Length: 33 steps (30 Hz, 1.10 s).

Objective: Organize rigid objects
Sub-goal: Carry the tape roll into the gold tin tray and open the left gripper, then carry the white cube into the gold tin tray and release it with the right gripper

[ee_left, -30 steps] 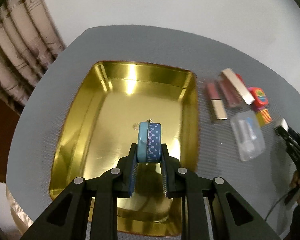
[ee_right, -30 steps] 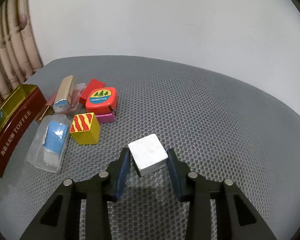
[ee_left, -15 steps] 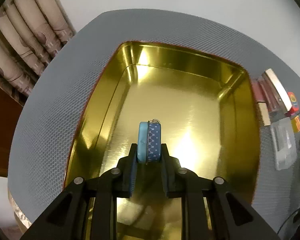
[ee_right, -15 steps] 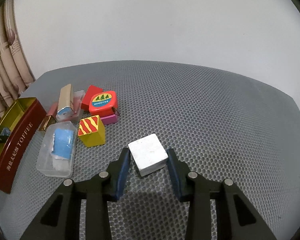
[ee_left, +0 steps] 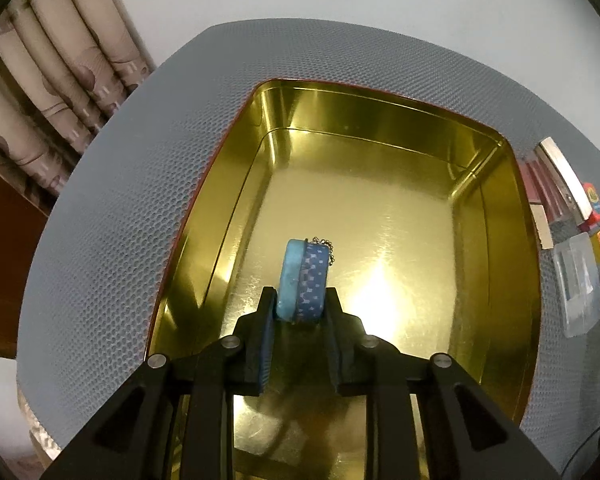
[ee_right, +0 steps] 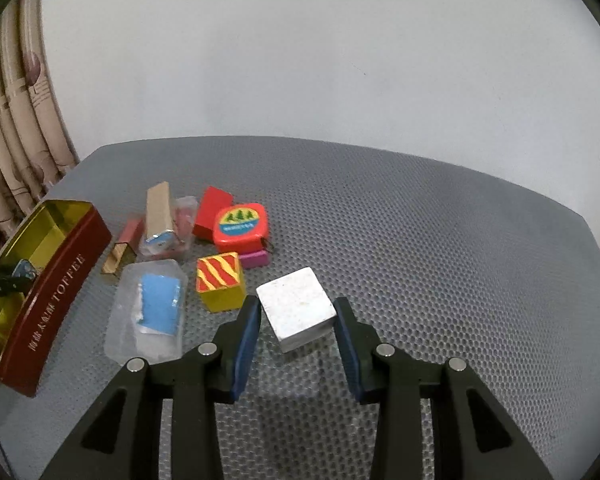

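My left gripper [ee_left: 300, 304] is shut on a blue round case [ee_left: 303, 280] with a small ball chain, held low inside the gold-lined tin [ee_left: 380, 128]. My right gripper [ee_right: 296, 320] is shut on a white cube [ee_right: 296, 312] and holds it just above the grey mat. The tin, red outside with "TOFFEE" lettering, shows at the left of the right wrist view [ee_right: 60, 280], with the left gripper's tip and the blue case [ee_right: 22, 270] inside it.
A cluster lies between tin and cube: clear plastic box with blue insert [ee_right: 152, 312], yellow-and-red striped block [ee_right: 220, 284], orange tape measure [ee_right: 240, 226], red block [ee_right: 212, 210], magenta piece [ee_right: 254, 259], gold bar [ee_right: 158, 212], lipstick-like tube [ee_right: 120, 246]. Curtains hang at the left.
My left gripper has moved forward and down into the tin with the blue case. My right gripper has lifted and drawn back a little with the white cube.
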{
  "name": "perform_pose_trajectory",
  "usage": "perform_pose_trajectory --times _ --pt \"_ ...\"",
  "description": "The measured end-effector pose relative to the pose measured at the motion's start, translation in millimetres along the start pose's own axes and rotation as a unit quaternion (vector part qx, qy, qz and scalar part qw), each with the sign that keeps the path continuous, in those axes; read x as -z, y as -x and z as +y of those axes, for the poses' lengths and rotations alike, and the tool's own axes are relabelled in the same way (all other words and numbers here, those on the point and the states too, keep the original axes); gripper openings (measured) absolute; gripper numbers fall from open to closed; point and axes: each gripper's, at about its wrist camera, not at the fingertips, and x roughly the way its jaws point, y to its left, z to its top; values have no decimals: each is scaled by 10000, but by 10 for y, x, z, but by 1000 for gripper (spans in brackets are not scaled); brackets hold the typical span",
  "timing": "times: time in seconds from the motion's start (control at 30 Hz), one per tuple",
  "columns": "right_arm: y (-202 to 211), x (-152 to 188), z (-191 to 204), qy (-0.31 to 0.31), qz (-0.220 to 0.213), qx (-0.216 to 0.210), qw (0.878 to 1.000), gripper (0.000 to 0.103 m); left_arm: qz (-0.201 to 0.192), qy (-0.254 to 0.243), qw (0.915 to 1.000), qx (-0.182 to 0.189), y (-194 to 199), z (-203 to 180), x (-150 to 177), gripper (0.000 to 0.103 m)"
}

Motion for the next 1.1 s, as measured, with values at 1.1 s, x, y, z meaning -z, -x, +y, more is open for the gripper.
perform_pose_trajectory --times 1.1 --pt "577 -592 1519 1360 -161 -1203 9832 38 -586 1002 9923 -436 829 634 472 54"
